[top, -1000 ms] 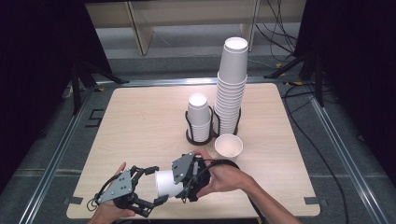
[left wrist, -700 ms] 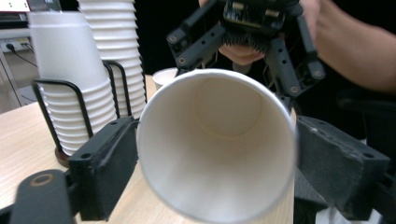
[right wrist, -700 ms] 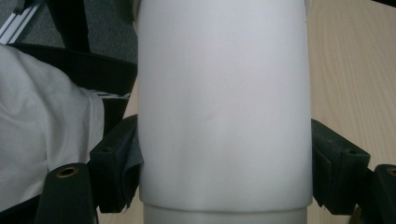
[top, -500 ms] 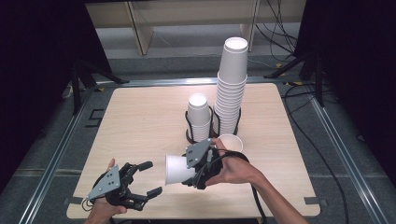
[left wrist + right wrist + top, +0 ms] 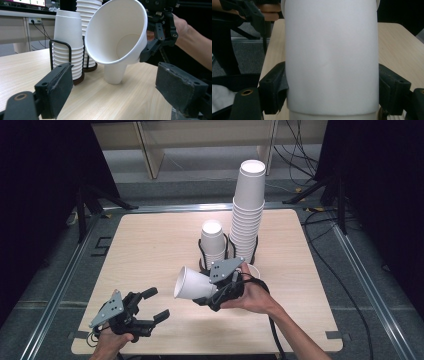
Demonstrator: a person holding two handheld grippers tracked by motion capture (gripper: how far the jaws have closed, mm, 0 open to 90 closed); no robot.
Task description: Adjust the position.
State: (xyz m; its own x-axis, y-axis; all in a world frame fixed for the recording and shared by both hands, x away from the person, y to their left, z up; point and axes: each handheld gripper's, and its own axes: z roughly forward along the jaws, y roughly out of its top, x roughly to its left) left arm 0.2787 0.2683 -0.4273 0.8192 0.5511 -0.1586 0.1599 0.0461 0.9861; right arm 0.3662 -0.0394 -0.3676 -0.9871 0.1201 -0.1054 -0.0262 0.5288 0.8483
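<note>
Paper cup (image 5: pixel 192 283) is held off the table (image 5: pixel 150 245) by the right gripper (image 5: pixel 216 295), lying on its side w/ open mouth facing left toward the left gripper (image 5: pixel 150 307). Right gripper's jaws are clamped on the cup's wall near its base, one pad each side, as the right gripper view shows the cup (image 5: pixel 331 57) pinched between them.

Left gripper sits at the near left edge of the table, well apart from the cup, jaws parted w/ nothing between them; they have just been closing partway. In the left gripper view the cup (image 5: pixel 117 32) hangs tilted beyond its jaws.

Behind the cup: black wire holder (image 5: pixel 202 255) w/ a short cup stack (image 5: pixel 213 242) and a tall cup stack (image 5: pixel 248 210) to its right. One more cup (image 5: pixel 252 270) stands upright on the table just behind the right hand (image 5: pixel 252 295).
</note>
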